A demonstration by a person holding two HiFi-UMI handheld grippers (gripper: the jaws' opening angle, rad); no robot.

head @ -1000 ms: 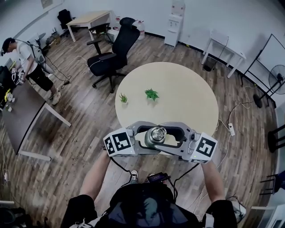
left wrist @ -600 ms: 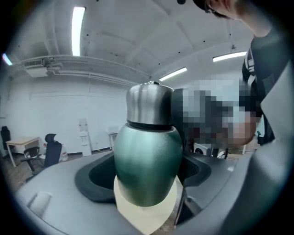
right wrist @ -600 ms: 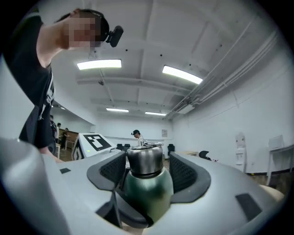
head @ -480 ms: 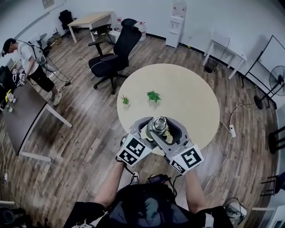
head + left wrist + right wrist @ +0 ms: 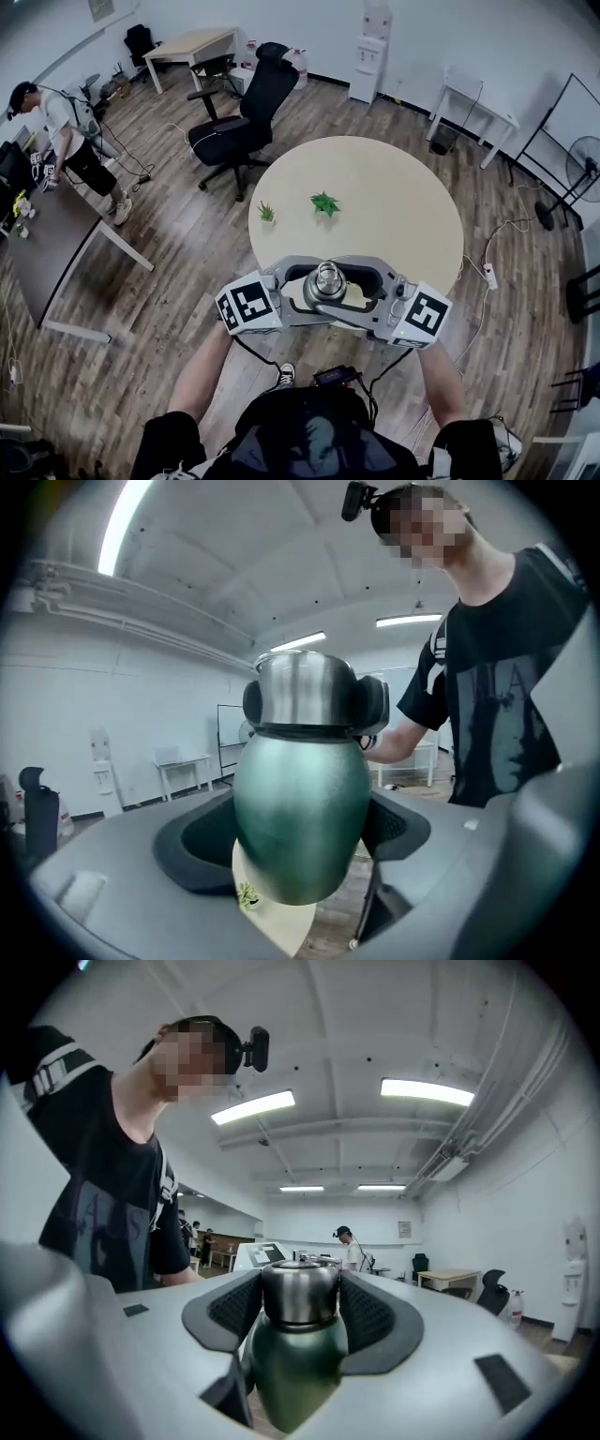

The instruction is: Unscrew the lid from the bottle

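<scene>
A green bottle (image 5: 298, 827) with a steel lid (image 5: 299, 1295) hangs in the air over the near edge of the round table (image 5: 394, 206). My left gripper (image 5: 314, 291) comes in from the left and is shut on the green body, which fills the space between its dark pads (image 5: 197, 841). Reaching in from the right, my right gripper (image 5: 343, 291) has the lid between its ribbed pads (image 5: 367, 1316). Its jaws have just been closing and the pads lie against the lid's sides. In the head view I look down on the lid (image 5: 326, 279).
Two small green plants (image 5: 324, 202) (image 5: 266, 212) stand on the table beyond the bottle. A black office chair (image 5: 239, 112) is behind the table. At the left, a person (image 5: 66, 131) stands by a dark desk (image 5: 47, 244). Cables lie on the wooden floor.
Half a second ago both grippers pointed forward in a V around the bottle. Now they have swung out and face each other again, as one second ago. The bottle stays between them.
</scene>
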